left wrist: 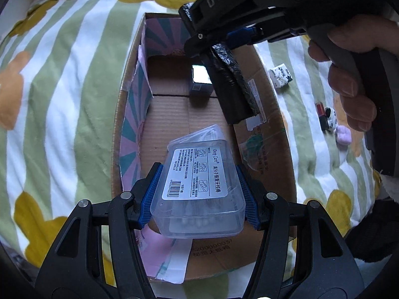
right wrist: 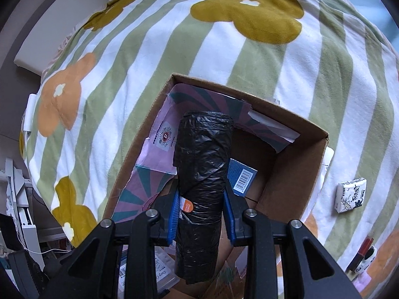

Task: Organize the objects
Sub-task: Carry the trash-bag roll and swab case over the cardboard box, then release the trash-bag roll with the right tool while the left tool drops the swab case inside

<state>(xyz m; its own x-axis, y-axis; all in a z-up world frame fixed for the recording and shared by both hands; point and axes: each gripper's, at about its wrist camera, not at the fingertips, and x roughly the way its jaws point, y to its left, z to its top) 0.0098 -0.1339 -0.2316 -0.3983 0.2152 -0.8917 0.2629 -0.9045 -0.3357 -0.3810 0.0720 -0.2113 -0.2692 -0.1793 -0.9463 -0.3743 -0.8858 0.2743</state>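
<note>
on the left, a striped blanket (left wrist: pixel 62 99) with mustard and orange flowers spreads under an open cardboard box (left wrist: pixel 270 134) whose inner left wall is lined with pink and teal paper. the left gripper (left wrist: pixel 198 194) hangs over the near end of that box, its blue-padded fingers (left wrist: pixel 150 194) pinching a clear plastic floss-pick case (left wrist: pixel 199 186) by its two long sides — the jaws stand fairly wide because the case fills the gap, and both pads press flat against it. the case is tilted, label up, above the box floor; whether its far end touches the cardboard cannot be told. further in, a small dark blue box (left wrist: pixel 200 84) sits on the box floor near the far wall. just right of it the right gripper (right wrist: pixel 201 214), held by a hand (left wrist: pixel 349 74), comes down into the box with a black roll of bin bags (right wrist: pixel 203 186) clamped between its fingers (right wrist: pixel 174 214); the jaws are narrower here, pads squeezed onto the middle of the roll, which points forward over the lined far corner, with the blue box partly hidden behind it. to the right, outside the box, a white tissue packet (right wrist: pixel 351 194) lies on the blanket, and further right a small red and black item beside a panda-patterned piece (left wrist: pixel 330 122) — too small to name.
</note>
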